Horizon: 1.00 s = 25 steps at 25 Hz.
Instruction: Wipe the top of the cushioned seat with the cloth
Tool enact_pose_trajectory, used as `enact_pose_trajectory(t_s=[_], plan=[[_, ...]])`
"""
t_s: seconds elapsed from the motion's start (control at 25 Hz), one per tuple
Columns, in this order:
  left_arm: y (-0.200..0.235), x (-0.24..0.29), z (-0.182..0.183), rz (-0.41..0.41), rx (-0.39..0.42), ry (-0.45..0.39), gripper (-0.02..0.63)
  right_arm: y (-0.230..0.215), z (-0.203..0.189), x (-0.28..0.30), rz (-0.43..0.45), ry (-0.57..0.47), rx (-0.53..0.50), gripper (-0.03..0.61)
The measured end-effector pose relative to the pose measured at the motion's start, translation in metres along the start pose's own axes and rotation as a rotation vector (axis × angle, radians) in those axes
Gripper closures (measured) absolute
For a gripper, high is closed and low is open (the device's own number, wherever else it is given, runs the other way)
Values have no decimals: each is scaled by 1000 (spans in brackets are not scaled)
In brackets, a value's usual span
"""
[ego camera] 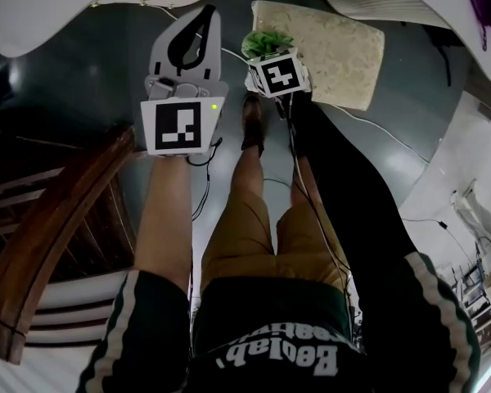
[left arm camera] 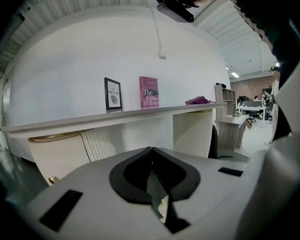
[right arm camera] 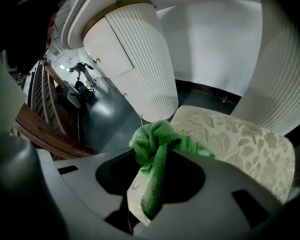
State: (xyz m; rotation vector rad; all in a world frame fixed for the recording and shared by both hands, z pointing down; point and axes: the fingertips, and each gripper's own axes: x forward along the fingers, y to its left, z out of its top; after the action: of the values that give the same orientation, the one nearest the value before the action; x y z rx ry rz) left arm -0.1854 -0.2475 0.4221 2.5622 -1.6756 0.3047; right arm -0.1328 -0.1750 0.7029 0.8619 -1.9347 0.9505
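Observation:
A cream cushioned seat (ego camera: 335,47) with a leaf pattern stands on the dark floor ahead of me. My right gripper (ego camera: 268,46) hovers at its near left corner, shut on a bunched green cloth (right arm camera: 157,149). In the right gripper view the seat (right arm camera: 240,144) fills the lower right, just beyond the cloth. My left gripper (ego camera: 192,35) is held left of the seat over the floor, jaws shut with nothing between them. In the left gripper view my left gripper (left arm camera: 151,156) points at a white counter, away from the seat.
A curved white counter with ribbed panels (right arm camera: 140,59) rings the area. A shelf (left arm camera: 115,115) carries a framed print and a pink book. A wooden handrail (ego camera: 57,236) runs at the left. Cables (ego camera: 393,137) trail across the glossy floor. My legs and shoes stand behind the grippers.

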Motion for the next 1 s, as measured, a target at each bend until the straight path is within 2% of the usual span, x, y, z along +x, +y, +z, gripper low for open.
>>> enact_pose_trajectory(t_s=[0.24, 0.44, 0.76, 1.0], plan=[[-32, 4, 9, -24, -5, -9, 598, -37, -24, -27, -54, -15, 26, 445], [-71, 16, 22, -62, 11, -36, 598, -107, -57, -69, -116, -10, 91, 445], [-120, 30, 27, -95, 27, -24, 598, -211, -99, -131, -239, -20, 135, 445], [-137, 35, 29, -91, 33, -20, 598, -245, -127, -149, -313, -3, 135, 445]])
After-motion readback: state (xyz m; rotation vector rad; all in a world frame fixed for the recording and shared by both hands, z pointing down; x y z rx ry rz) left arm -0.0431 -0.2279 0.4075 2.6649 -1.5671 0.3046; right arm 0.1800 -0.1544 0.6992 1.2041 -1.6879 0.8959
